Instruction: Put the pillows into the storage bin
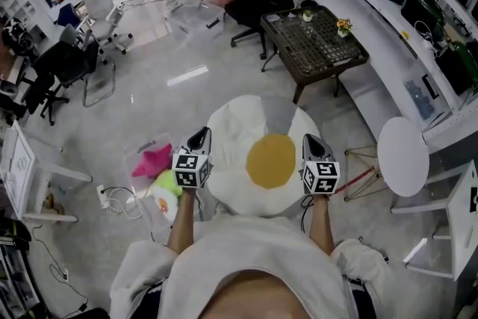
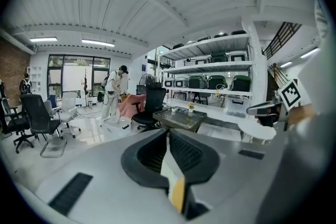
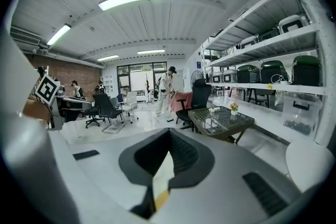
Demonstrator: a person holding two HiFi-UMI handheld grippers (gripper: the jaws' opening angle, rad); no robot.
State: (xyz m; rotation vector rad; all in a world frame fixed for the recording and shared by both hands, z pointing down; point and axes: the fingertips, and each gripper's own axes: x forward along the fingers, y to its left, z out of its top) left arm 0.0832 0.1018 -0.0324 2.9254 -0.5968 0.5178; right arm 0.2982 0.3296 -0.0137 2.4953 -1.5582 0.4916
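Head view: my left gripper clenched on left edge of fried-egg pillow, right gripper clenched on its right edge; pillow hangs between my jaws, above floor. Pink plush lies lower left, on floor.

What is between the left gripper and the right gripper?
The fried-egg pillow stretches between the left gripper and right gripper, each shut on an edge, seen in the head view.

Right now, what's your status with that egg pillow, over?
Left gripper and right gripper both shut on the fried-egg pillow, one at each side edge. Pillow held up between them. Pink cushion lies on the floor at left.
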